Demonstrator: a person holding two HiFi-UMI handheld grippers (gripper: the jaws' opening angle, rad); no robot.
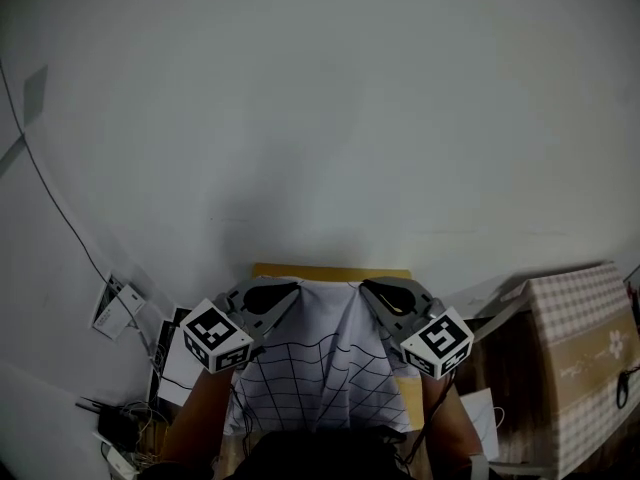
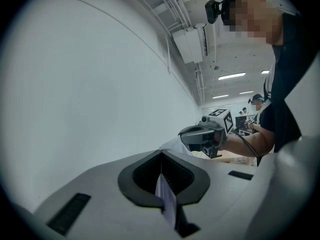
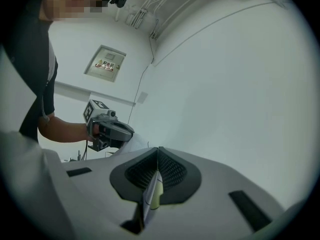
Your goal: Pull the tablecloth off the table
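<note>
A white tablecloth (image 1: 330,368) with a thin dark grid hangs in folds between my two grippers in the head view. My left gripper (image 1: 292,291) is shut on its upper left edge, and my right gripper (image 1: 366,288) is shut on its upper right edge. A strip of the yellow table (image 1: 330,272) shows just beyond the lifted cloth. A pinched strip of tablecloth (image 2: 166,196) sits between the shut jaws in the left gripper view, with the right gripper (image 2: 184,134) beyond. The right gripper view shows the same pinched tablecloth (image 3: 151,196) and the left gripper (image 3: 131,131).
A plain white wall (image 1: 320,118) fills the space ahead. At the right stands a chequered fabric-covered box (image 1: 585,358). Cables and a power strip (image 1: 120,438) lie on the floor at the left, and a cable (image 1: 60,208) runs up the wall.
</note>
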